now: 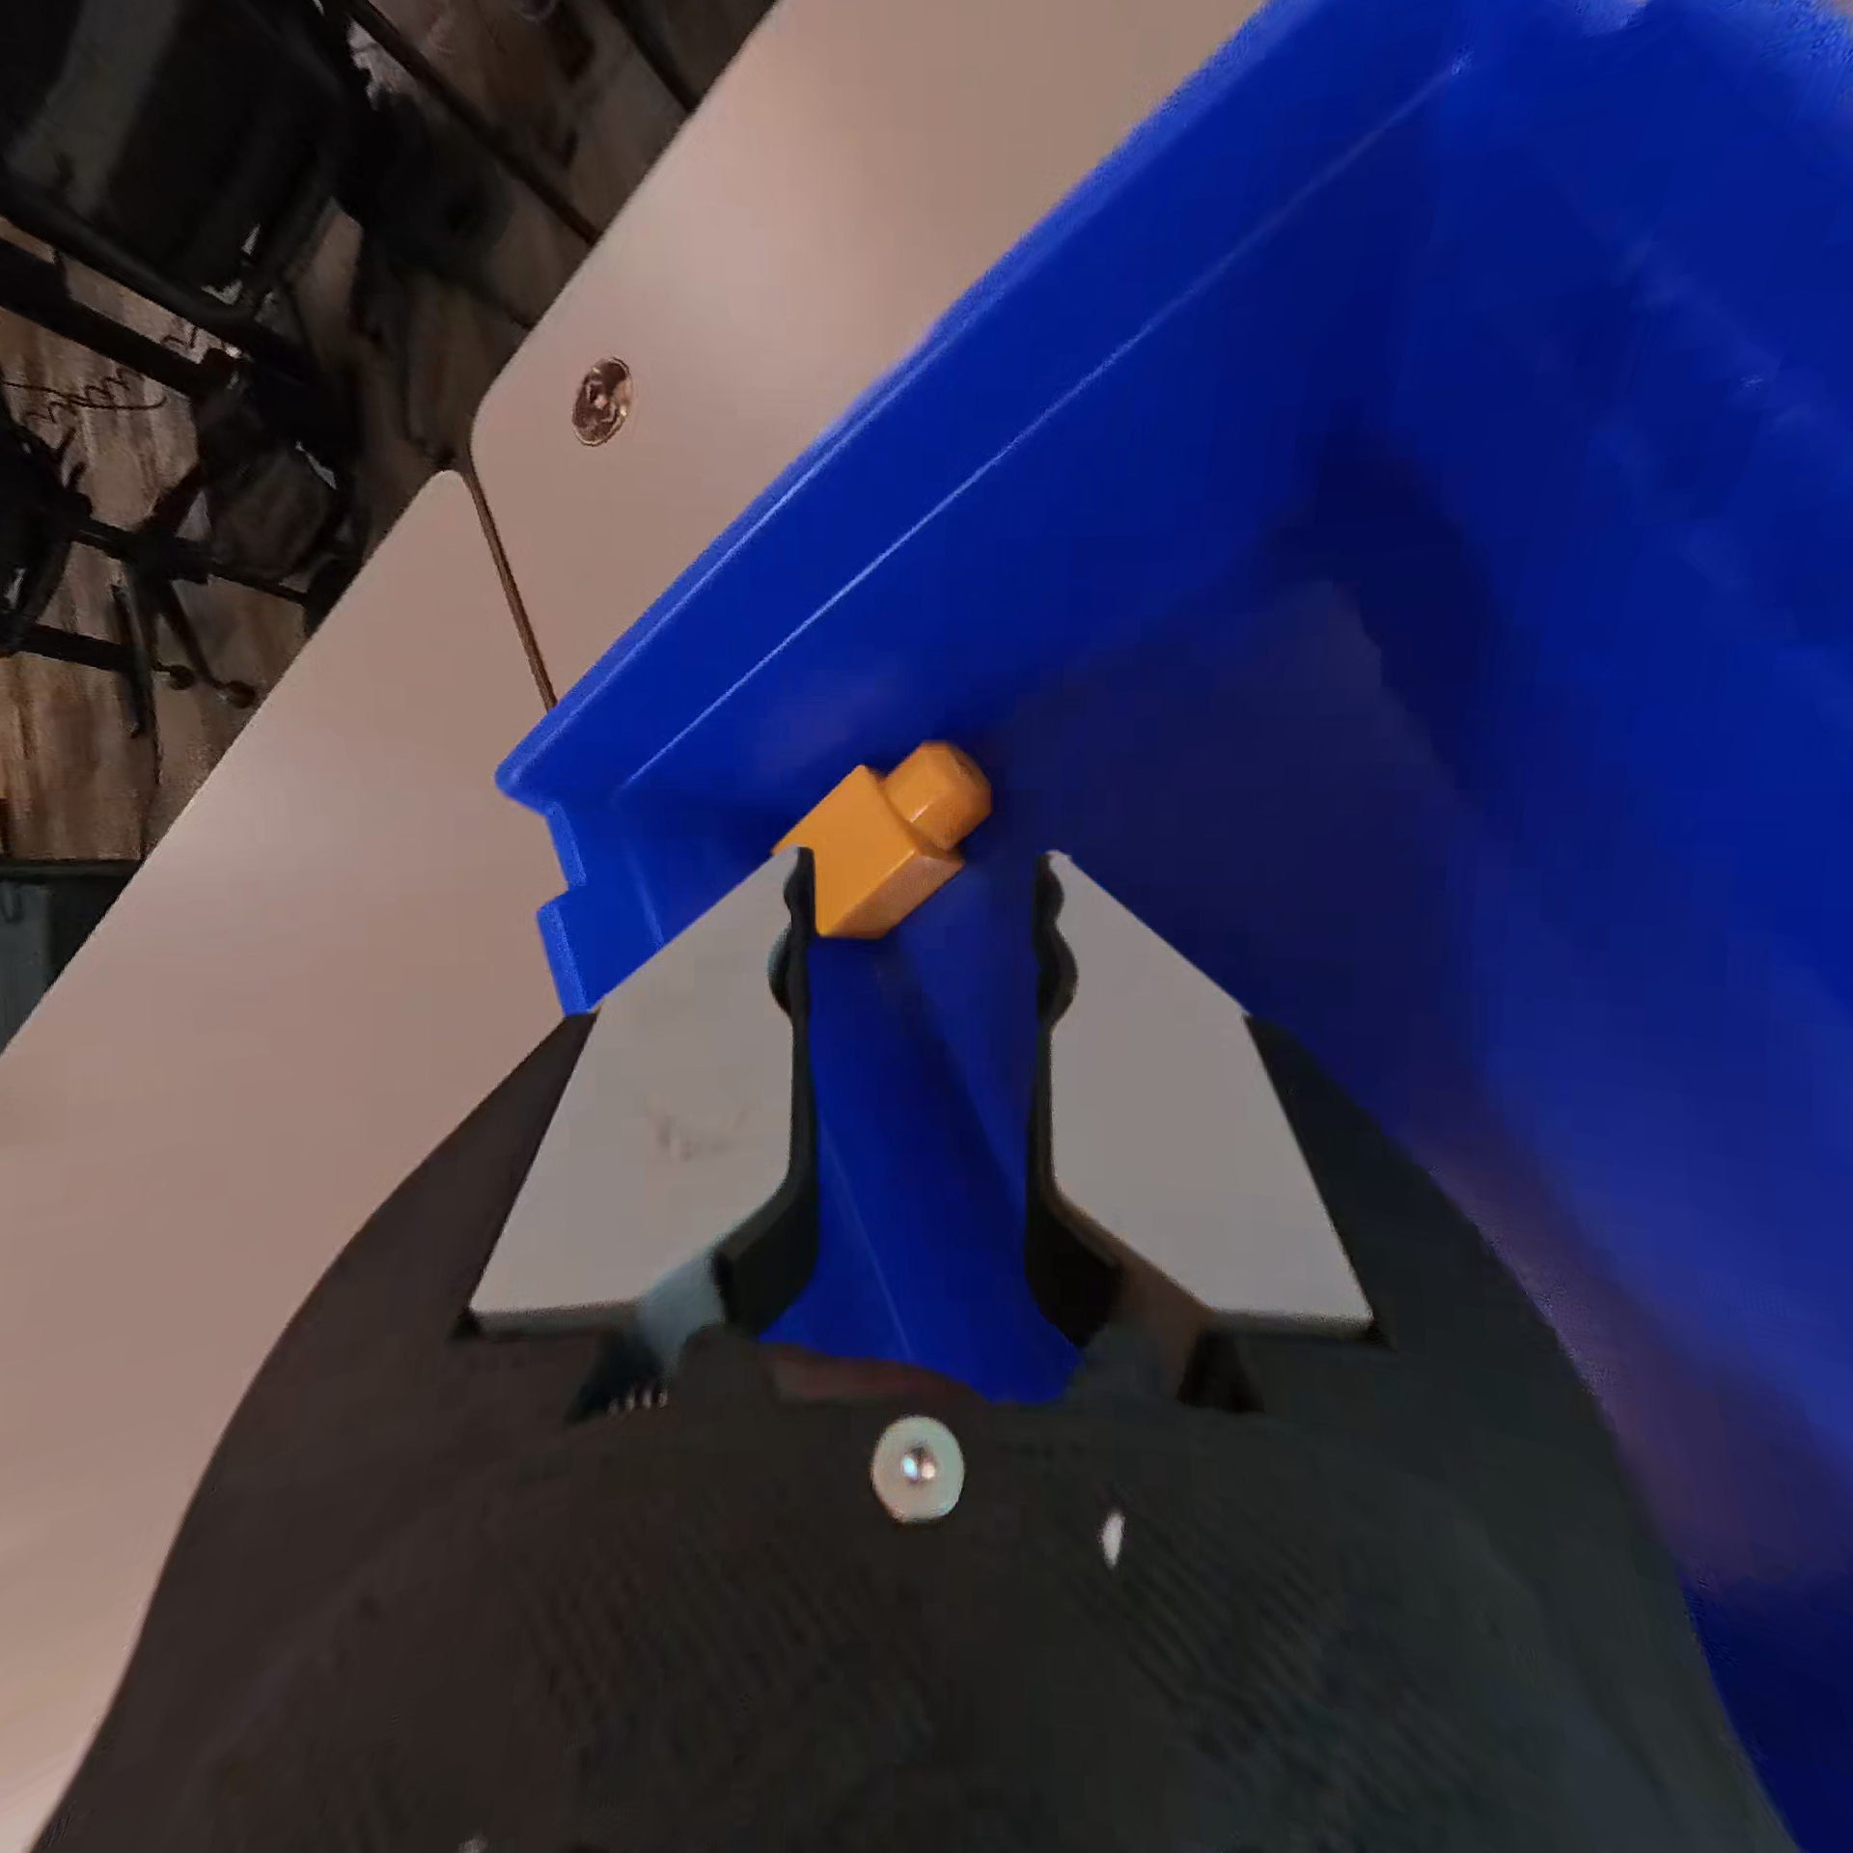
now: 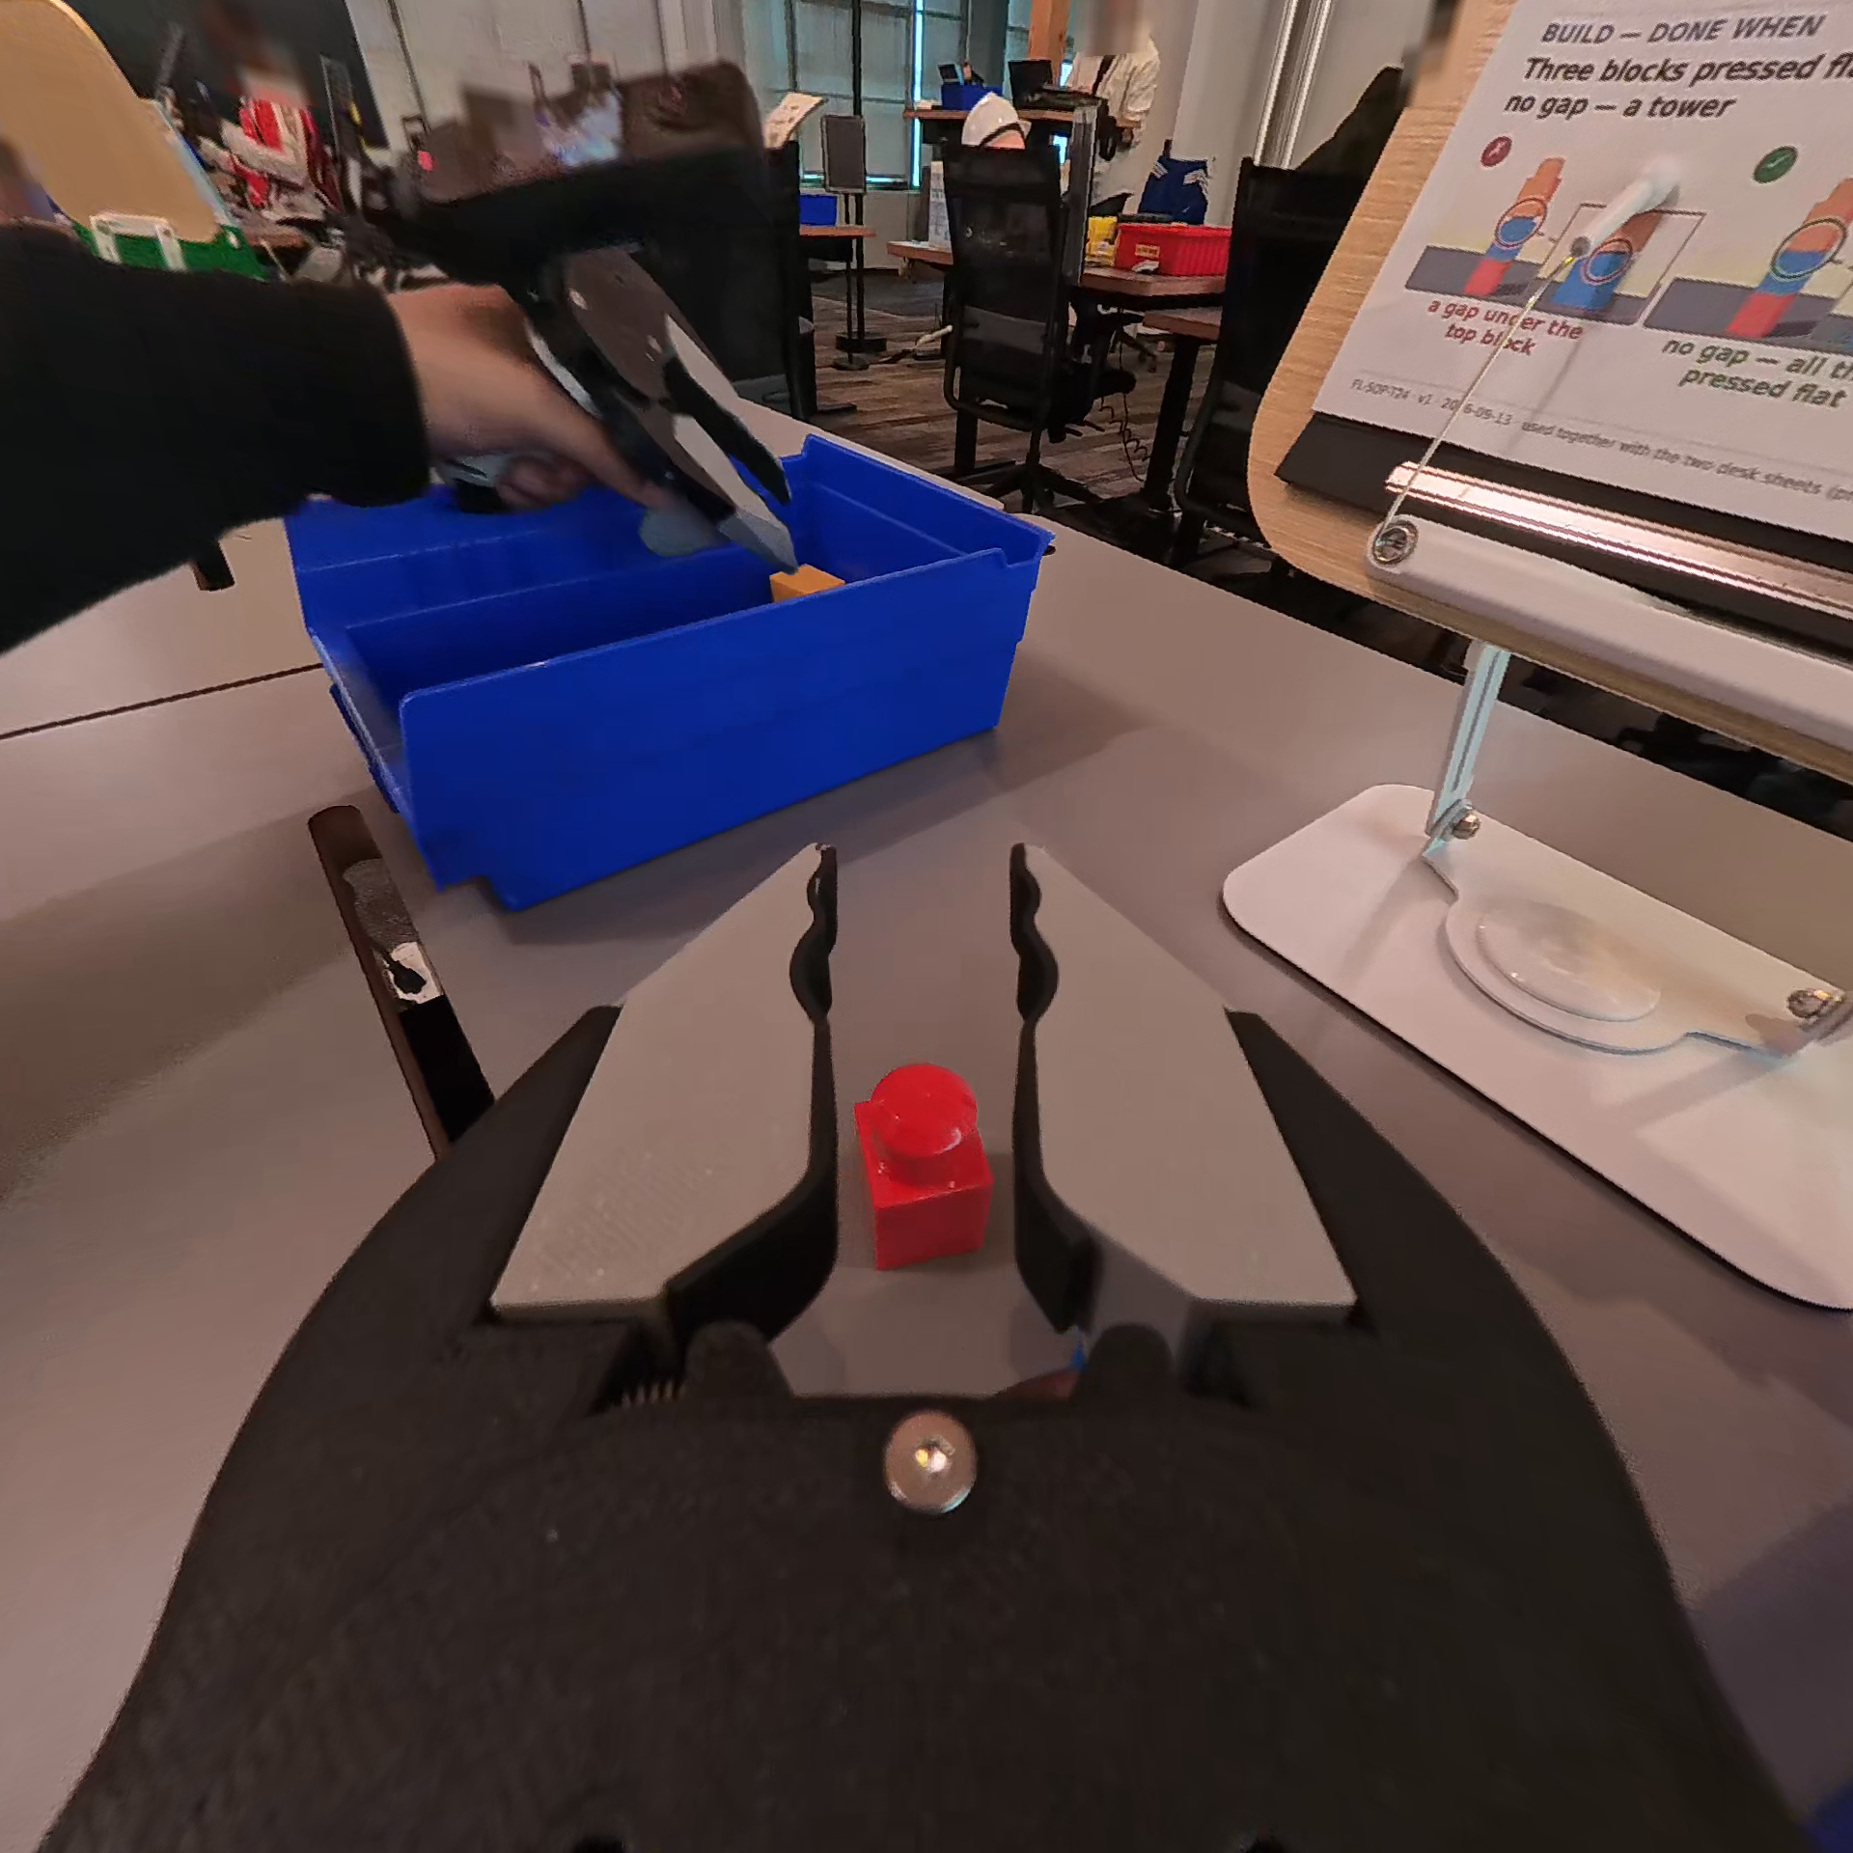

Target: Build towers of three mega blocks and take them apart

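Observation:
An orange block (image 1: 887,847) lies inside the blue bin (image 1: 1304,501), against its wall. My left gripper (image 1: 920,862) is open inside the bin, its left fingertip right beside the block, not closed on it. In the right wrist view the left gripper (image 2: 777,536) reaches down into the blue bin (image 2: 702,722) just above the orange block (image 2: 805,583). A red block (image 2: 922,1168) stands upright on the grey table between the fingers of my right gripper (image 2: 920,862), which is open. The fingers stand apart from the block on both sides.
A white stand (image 2: 1504,993) holding an instruction sheet (image 2: 1644,231) is at the right. A dark strip (image 2: 396,978) lies on the table left of my right gripper. A person's sleeve (image 2: 180,421) crosses the upper left. Chairs and desks stand beyond the table. The gap from one gripper's tips to the other's is roughly 35 centimetres.

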Available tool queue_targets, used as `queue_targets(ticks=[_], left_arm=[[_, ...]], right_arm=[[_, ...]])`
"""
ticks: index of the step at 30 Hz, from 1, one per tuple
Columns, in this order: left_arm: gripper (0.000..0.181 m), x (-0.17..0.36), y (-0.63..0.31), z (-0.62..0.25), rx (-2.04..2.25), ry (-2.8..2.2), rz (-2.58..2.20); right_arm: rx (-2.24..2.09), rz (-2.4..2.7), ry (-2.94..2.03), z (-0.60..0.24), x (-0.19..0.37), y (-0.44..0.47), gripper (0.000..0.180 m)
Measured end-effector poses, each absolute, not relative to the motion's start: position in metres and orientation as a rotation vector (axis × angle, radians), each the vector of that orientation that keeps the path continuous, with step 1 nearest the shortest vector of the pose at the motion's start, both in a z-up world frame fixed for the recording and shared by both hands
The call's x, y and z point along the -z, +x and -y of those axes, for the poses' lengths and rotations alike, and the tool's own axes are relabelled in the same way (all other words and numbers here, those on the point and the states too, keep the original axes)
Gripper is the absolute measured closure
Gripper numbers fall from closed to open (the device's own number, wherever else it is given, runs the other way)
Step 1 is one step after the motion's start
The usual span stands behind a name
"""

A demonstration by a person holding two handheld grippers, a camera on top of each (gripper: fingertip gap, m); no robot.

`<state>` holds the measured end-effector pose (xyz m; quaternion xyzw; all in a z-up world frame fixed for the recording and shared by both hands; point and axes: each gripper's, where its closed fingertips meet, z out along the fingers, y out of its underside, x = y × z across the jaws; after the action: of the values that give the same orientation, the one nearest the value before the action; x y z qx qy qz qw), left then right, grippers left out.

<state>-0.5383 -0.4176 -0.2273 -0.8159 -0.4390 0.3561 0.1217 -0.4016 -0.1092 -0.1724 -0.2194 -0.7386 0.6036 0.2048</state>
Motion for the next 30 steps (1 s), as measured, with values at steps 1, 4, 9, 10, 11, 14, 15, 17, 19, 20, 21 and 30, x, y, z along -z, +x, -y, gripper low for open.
queue_targets(ticks=[1, 4, 9, 10, 11, 14, 15, 17, 19, 20, 21, 30], left_arm=[[0.139, 0.233, -0.545, 0.421, -1.040, -2.404, 1.288], [0.138, 0.245, -0.558, 0.429, -0.998, -2.457, 1.320], [0.139, 0.257, -0.571, 0.438, -0.994, -2.550, 1.332], [0.138, 0.259, -0.573, 0.438, -0.987, -2.570, 1.332], [0.137, 0.261, -0.574, 0.438, -0.975, -2.590, 1.330], [0.132, 0.267, -0.575, 0.440, -0.968, -2.651, 1.339], [0.132, 0.267, -0.576, 0.440, -0.967, -2.656, 1.339], [0.132, 0.269, -0.574, 0.440, -0.956, -2.667, 1.343], [0.135, 0.278, -0.567, 0.443, -0.892, -2.704, 1.378], [0.128, 0.281, -0.564, 0.445, -0.889, -2.721, 1.388], [0.130, 0.281, -0.564, 0.446, -0.918, -2.735, 1.377], [0.170, 0.271, -0.548, 0.442, -0.966, -2.812, 1.340]], right_arm=[[-1.692, 2.061, -0.615, 0.110, 0.172, -0.401, 0.148], [-1.709, 2.058, -0.647, 0.108, 0.173, -0.404, 0.149], [-1.698, 2.077, -0.800, 0.096, 0.184, -0.416, 0.148], [-1.732, 2.075, -0.812, 0.097, 0.182, -0.415, 0.147], [-1.762, 2.073, -0.816, 0.097, 0.180, -0.413, 0.146], [-1.765, 2.068, -0.811, 0.096, 0.178, -0.413, 0.146], [-1.737, 2.085, -0.815, 0.096, 0.182, -0.413, 0.146], [-1.666, 2.144, -0.824, 0.097, 0.193, -0.414, 0.145], [-1.614, 2.221, -0.821, 0.101, 0.204, -0.411, 0.142], [-1.604, 2.254, -0.811, 0.104, 0.208, -0.409, 0.141], [-1.592, 2.291, -0.799, 0.106, 0.212, -0.406, 0.141], [-1.364, 2.503, -0.758, 0.105, 0.247, -0.398, 0.137]])
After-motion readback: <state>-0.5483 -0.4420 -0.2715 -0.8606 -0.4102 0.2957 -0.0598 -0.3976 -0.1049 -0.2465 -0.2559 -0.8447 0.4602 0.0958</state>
